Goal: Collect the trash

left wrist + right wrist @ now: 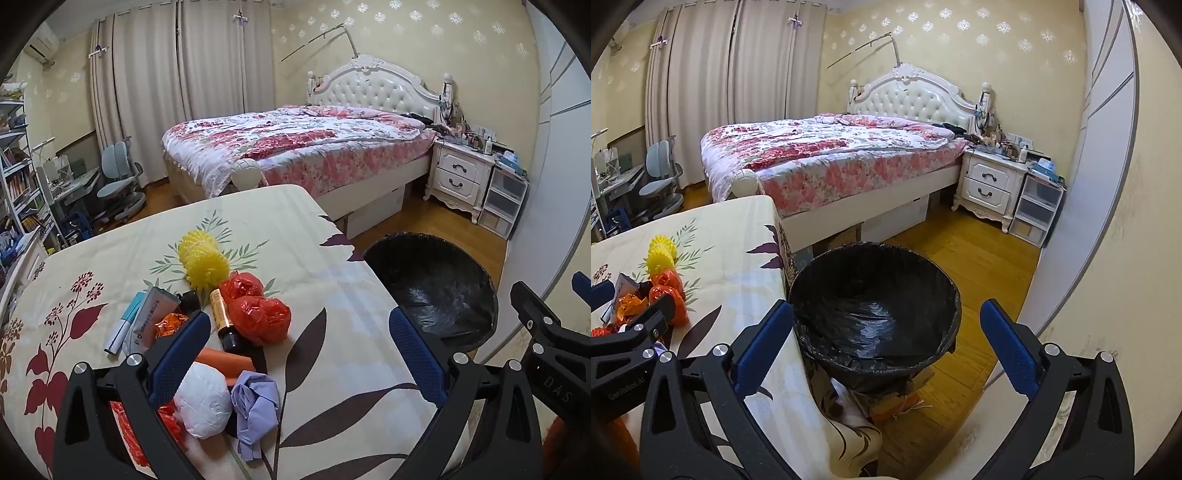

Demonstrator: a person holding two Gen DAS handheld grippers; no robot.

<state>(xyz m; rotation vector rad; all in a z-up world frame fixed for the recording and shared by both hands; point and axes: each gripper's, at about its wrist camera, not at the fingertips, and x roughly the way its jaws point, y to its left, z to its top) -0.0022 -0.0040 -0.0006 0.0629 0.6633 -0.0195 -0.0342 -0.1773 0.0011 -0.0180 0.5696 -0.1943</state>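
Two tools spread wide and empty: left tool (299,354) tilted down over the trash pile on the tabletop (332,266), lower left of the frame; right tool (886,350) tilted down above the black-lined bin (875,302) at centre. Best to lower over the white paper ball (203,404), clear of the purple glove (256,410), then close gently.

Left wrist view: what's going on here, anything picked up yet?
Nothing picked up yet. A person holds two grippers over a table covered with a floral cloth. The left gripper is open above the trash pile: white wad, purple glove, red bags, brown bottle. The right gripper is open, empty, facing the black-lined bin beside the table. The bin looks empty.
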